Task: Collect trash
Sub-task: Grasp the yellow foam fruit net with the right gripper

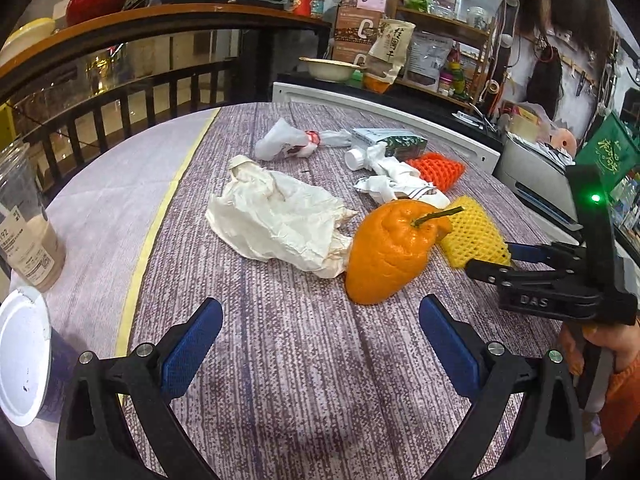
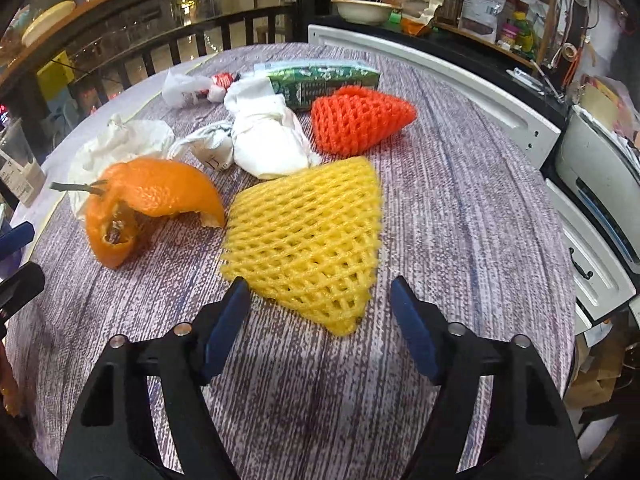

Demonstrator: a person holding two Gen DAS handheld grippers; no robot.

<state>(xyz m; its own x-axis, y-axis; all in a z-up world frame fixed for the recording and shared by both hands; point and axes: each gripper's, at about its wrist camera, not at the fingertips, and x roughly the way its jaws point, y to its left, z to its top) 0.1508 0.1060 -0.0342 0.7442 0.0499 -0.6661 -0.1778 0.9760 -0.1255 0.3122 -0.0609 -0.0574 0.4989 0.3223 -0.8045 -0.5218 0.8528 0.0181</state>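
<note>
Now the right gripper point(image 2: 318, 300) stands open around the near corner of the yellow foam net point(image 2: 312, 236), not pressing it. Nearby, the left gripper point(image 1: 320, 332) hangs wide open and empty above the desk point(image 1: 280, 360), just short of the orange peel point(image 1: 388, 252).

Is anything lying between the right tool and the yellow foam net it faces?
Nothing visible. The right tool stands open, with the yellow foam net's near corner reaching in between its fingers. The orange peel lies off to the side, clear of that path.
</note>
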